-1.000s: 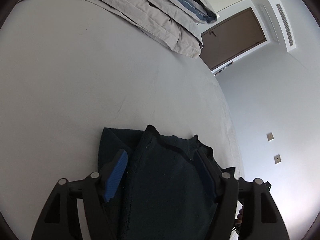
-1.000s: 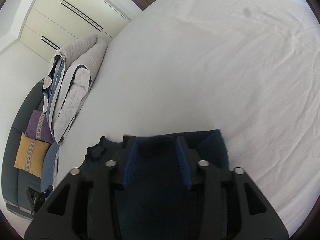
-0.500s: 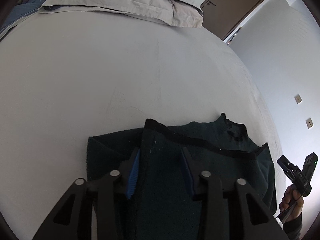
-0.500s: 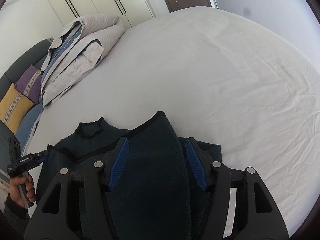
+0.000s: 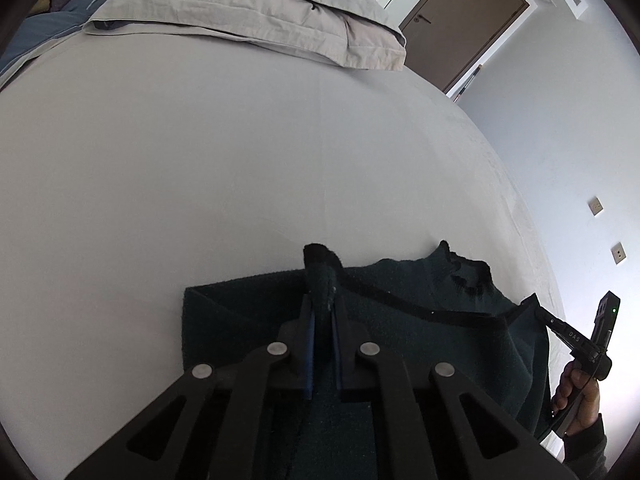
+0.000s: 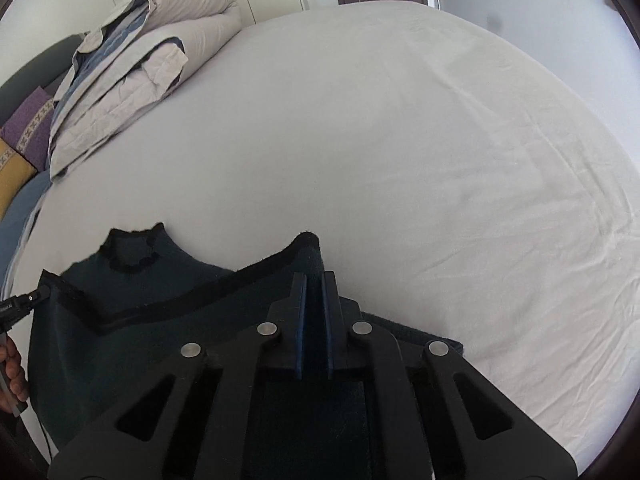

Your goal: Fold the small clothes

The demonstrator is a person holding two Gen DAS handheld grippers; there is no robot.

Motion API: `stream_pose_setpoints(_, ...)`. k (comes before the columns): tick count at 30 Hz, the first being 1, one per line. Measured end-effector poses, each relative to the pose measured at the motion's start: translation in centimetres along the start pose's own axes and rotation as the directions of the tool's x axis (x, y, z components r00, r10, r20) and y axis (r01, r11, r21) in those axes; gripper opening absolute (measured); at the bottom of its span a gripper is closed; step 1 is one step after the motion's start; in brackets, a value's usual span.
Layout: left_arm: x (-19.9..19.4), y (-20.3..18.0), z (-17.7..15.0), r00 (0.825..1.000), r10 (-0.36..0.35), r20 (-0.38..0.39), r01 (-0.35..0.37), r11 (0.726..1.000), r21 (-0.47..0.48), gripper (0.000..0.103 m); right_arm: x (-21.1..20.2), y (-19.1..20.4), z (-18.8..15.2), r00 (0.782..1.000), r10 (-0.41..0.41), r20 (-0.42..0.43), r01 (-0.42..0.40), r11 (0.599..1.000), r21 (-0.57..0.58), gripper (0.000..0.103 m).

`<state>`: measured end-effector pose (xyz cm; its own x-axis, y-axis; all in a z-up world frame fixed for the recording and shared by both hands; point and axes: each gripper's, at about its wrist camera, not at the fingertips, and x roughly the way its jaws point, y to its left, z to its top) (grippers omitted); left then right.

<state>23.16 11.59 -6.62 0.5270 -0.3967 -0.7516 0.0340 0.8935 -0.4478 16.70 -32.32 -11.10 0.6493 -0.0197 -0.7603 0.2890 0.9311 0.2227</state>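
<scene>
A small dark green fleece garment with black trim lies at the near edge of the white bed. My left gripper is shut on one trimmed corner of it, which pokes up past the blue pads. My right gripper is shut on the opposite corner of the same garment. The neck opening lies between the two held corners. Each view shows the other gripper's tip at the garment's far corner, the right one in the left view.
A folded grey and blue duvet lies at the head of the bed, also in the right wrist view. Purple and yellow cushions sit beyond it. A brown door stands past the bed's far side.
Both grippers have closed from open onto the garment's corners. Both views have pulled back and levelled, and the garment now stretches between the two grippers.
</scene>
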Motion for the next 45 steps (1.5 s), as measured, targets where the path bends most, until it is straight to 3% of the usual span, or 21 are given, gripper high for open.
stream_pose_setpoints(6,-2.9,0.0,0.6,0.993,-0.035,0.116,0.041,0.998,-0.050,0.007,-4.3,-0.7,-0.1,0.986,0.023,0.164,-0.028,0.999,0.028,0.005)
stream_pose_setpoints(12,-4.0,1.0,1.2,0.983,-0.028,0.181,0.046,0.994,-0.096,0.007,-6.0,-3.2,0.5,0.970,-0.036,0.242,0.003,0.990,0.138,0.001)
stream_pose_setpoints(15,-3.8,1.6,1.0,0.981,-0.035,0.189,0.056,0.993,-0.105,0.007,-5.0,-4.4,0.6,0.982,0.008,0.190,-0.038,0.987,0.156,0.001)
stream_pose_setpoints(19,-1.4,1.4,0.1,0.994,-0.024,0.111,0.033,0.996,-0.080,0.007,-3.1,-2.3,0.0,0.993,0.037,0.110,-0.040,0.999,0.031,0.003)
stream_pose_setpoints(20,-0.9,1.5,0.0,0.995,-0.023,0.098,0.031,0.996,-0.083,0.007,-2.6,-1.8,-0.1,0.996,0.025,0.087,-0.027,0.999,0.017,0.007)
stream_pose_setpoints(22,-0.2,1.7,-0.3,0.997,-0.014,0.081,0.021,0.995,-0.093,0.007,-1.6,-1.1,-0.2,0.998,-0.001,0.062,0.001,1.000,0.001,0.027)
stream_pose_setpoints(24,0.1,1.8,-0.5,0.997,-0.008,0.073,0.014,0.996,-0.089,0.007,-0.5,-0.8,-0.1,0.999,-0.024,0.040,0.023,1.000,0.006,0.058)
stream_pose_setpoints(26,0.1,2.0,-0.4,0.998,0.000,0.068,0.006,0.997,-0.083,0.007,0.9,-0.6,0.3,0.999,-0.043,-0.007,0.043,0.999,0.000,0.058)
stream_pose_setpoints(28,0.0,2.1,-0.2,0.998,0.003,0.066,0.002,0.997,-0.078,0.007,2.7,0.1,0.6,0.997,-0.028,-0.069,0.026,0.999,-0.018,0.050)
stream_pose_setpoints(29,-0.1,2.1,-0.1,0.998,0.006,0.068,-0.001,0.997,-0.075,0.007,3.5,0.4,0.6,0.994,-0.048,-0.095,0.045,0.998,-0.039,0.028)
stream_pose_setpoints(30,-0.3,2.1,0.0,0.998,0.009,0.069,-0.004,0.997,-0.073,0.007,3.8,0.5,0.5,0.993,-0.076,-0.093,0.071,0.996,-0.053,0.018)
stream_pose_setpoints(32,-0.7,1.8,0.0,0.997,0.014,0.077,-0.010,0.998,-0.060,0.007,3.7,0.5,0.6,0.996,-0.053,-0.067,0.051,0.998,-0.033,0.007)
stream_pose_setpoints(36,-1.6,0.6,-0.1,0.994,0.028,0.109,-0.027,1.000,-0.015,0.007,1.1,0.8,0.1,0.997,-0.055,0.063,0.058,0.997,-0.046,0.006)
stream_pose_setpoints(40,-3.0,-0.5,-0.2,0.986,0.045,0.162,-0.050,0.998,0.026,0.007,-1.9,0.8,-0.5,0.981,-0.034,0.193,0.042,0.998,-0.039,0.006)
stream_pose_setpoints(45,-4.7,-1.0,-0.1,0.970,0.052,0.236,-0.059,0.998,0.022,0.007,-3.5,0.7,-0.1,0.966,-0.068,0.250,0.074,0.997,-0.013,0.006)
